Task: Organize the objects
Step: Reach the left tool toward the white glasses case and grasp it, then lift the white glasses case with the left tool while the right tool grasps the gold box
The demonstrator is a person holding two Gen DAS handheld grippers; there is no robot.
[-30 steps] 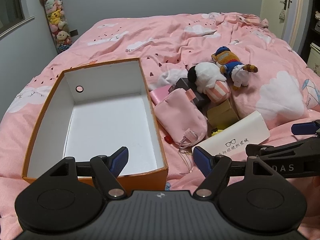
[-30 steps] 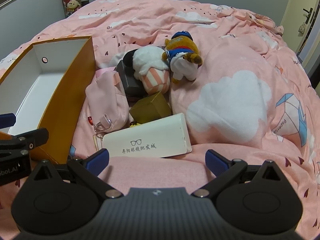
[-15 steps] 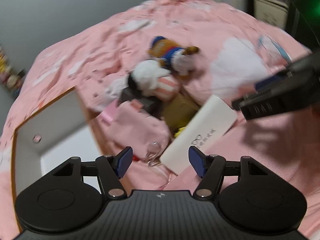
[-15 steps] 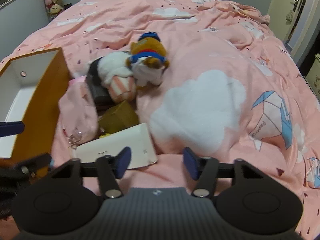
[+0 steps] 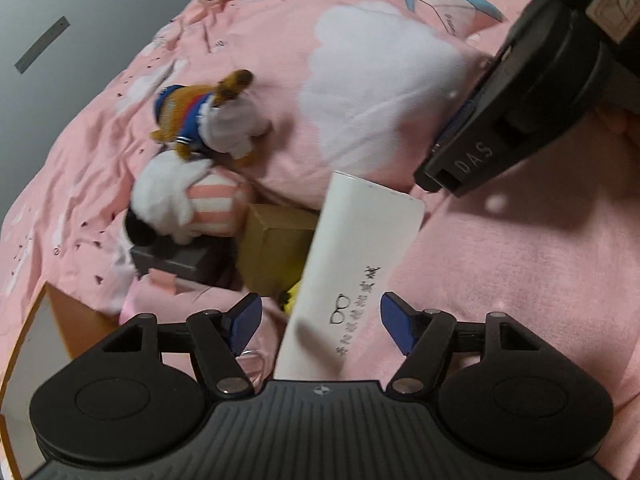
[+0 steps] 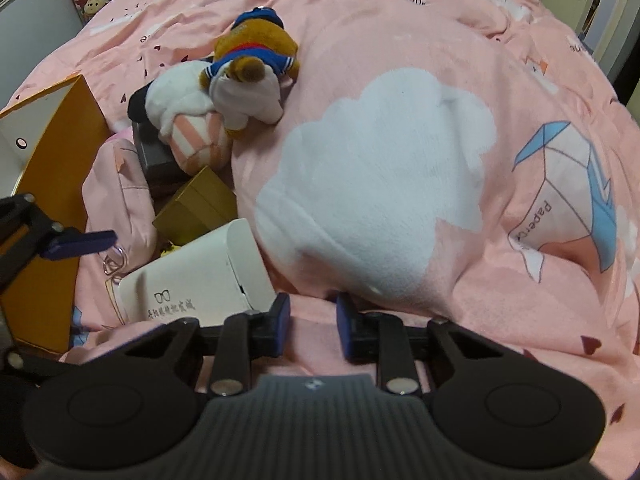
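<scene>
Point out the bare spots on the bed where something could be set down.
Free: the quilt's white cloud patch, right of the plush toys and white glasses case, out to the paper-crane print. Crowded: between the orange box and the cloud, where pouch, boxes, case and toys pile together.

White case (image 5: 352, 280) at lower centre of the left view printed with a spectacles logo and a row of Chinese characters too blurred to be read, "DAS" seen on the right gripper (image 5: 472, 160) at right, "Paper" printed on the bedspread (image 6: 536, 216) beside an origami crane at right of the right view
</scene>
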